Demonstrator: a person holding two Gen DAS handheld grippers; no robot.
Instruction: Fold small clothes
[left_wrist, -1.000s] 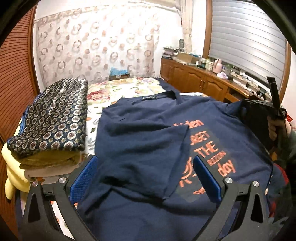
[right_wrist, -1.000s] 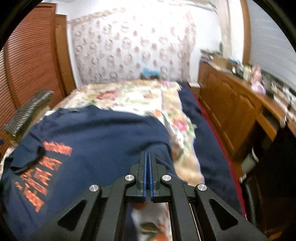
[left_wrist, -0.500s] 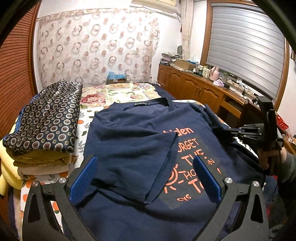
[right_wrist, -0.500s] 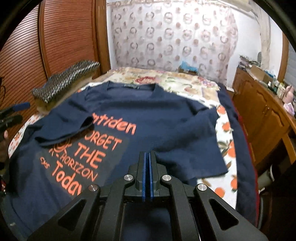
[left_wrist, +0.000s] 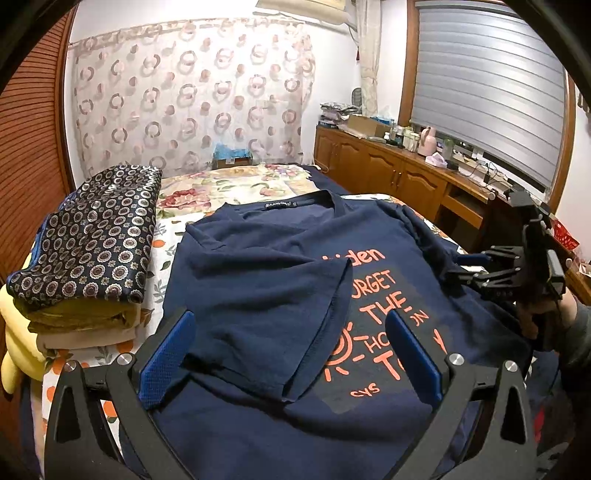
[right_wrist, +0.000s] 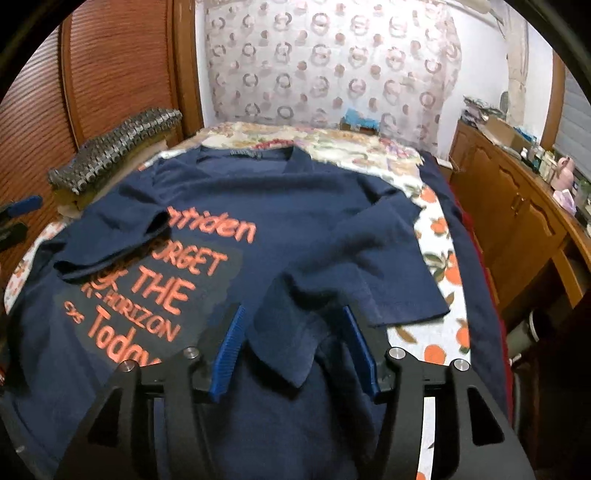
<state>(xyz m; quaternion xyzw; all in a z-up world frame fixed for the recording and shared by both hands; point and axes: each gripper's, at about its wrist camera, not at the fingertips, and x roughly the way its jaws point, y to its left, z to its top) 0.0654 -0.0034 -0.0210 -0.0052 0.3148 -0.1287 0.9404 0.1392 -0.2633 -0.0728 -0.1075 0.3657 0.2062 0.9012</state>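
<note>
- Left wrist view: the left gripper (left_wrist: 291, 350) hangs spread wide over a navy T-shirt (left_wrist: 266, 295) lying flat on a floral bedspread (left_wrist: 236, 184). Folded bedding (left_wrist: 92, 251) is stacked at left; a wooden cabinet (left_wrist: 399, 181) lines the shuttered window wall.
- Right wrist view: the right gripper (right_wrist: 295, 347) is spread, empty, over the T-shirt's (right_wrist: 295, 206) folded sleeve; a patterned curtain (right_wrist: 332, 66) hangs behind the bed.

From the left wrist, the folded-in sleeve (left_wrist: 258, 310) hides the start of the T-shirt's orange lettering (left_wrist: 376, 295), and I lose the hem past 6 o'clock; the collar label (right_wrist: 243, 152) in the right view blurs beyond reading
</note>
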